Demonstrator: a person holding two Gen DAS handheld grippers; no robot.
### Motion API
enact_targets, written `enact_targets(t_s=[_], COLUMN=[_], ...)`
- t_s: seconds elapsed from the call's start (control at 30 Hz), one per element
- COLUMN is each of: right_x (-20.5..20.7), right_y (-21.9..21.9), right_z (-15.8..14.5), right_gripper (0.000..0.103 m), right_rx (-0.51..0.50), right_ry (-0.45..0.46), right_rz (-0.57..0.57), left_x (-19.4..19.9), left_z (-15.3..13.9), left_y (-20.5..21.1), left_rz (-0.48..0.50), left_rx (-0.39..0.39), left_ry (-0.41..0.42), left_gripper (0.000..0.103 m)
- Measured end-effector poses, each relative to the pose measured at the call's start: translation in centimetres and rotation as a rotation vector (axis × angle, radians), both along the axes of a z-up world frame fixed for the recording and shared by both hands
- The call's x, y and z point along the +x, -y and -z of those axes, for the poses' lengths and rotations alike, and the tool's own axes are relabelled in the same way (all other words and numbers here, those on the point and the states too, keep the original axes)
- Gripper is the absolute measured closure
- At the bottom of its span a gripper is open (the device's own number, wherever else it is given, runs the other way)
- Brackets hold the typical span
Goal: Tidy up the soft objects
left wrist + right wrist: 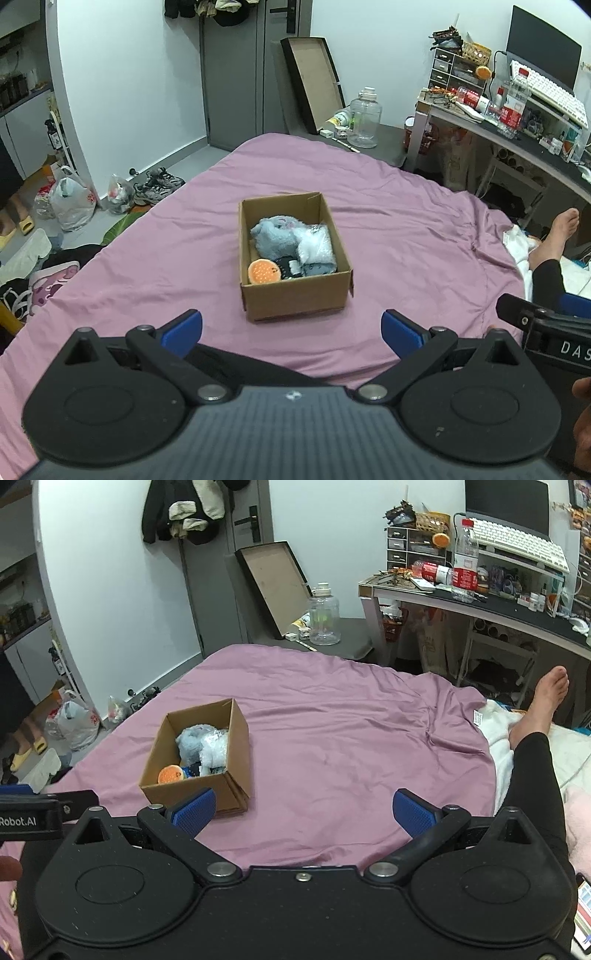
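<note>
An open cardboard box sits on the pink bed sheet. Inside lie a fluffy grey-blue plush, a white fuzzy item in clear wrap, an orange round burger-like plush and dark socks. My left gripper is open, held back from the box's near side with nothing in it. My right gripper is open and empty, to the right of the box. Part of the right gripper shows at the left wrist view's right edge.
A person's leg and bare foot rest on the bed's right side. A cluttered desk with bottles and a keyboard stands at the back right. Bags and shoes lie on the floor left of the bed. A large clear jug stands beyond the bed.
</note>
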State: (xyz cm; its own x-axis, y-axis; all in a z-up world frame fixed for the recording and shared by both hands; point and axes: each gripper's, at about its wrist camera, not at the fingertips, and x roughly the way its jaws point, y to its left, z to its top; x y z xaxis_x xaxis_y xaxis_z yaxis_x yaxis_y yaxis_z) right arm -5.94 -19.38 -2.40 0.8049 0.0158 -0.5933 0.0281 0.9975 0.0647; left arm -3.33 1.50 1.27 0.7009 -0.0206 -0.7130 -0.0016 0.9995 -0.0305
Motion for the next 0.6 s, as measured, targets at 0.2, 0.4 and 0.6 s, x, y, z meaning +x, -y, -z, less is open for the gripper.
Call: enact_targets(t_s=[0.2,0.4,0.6], right_x=[-0.5,-1.0,-1.2], right_y=[-0.5,-1.1,-2.1], right_z=[0.9,1.4,2.2], right_gripper=[0.0,0.0,0.0], right_rx=[-0.023,-0.042,-0.058], right_ry=[-0.011,0.009,0.011], right_rz=[0.003,0.026,0.027], left_x=[-1.0,-1.4,-1.7], left_z=[0.9,1.5,2.0], left_y=[-0.8,-1.2,-2.1], left_rz=[-0.015,-0.012,-0.01], left_rx=[-0.004,0.0,-0.008], left_ry=[0.005,0.007,0.013], left_gripper=[0.001,0.001,0.001])
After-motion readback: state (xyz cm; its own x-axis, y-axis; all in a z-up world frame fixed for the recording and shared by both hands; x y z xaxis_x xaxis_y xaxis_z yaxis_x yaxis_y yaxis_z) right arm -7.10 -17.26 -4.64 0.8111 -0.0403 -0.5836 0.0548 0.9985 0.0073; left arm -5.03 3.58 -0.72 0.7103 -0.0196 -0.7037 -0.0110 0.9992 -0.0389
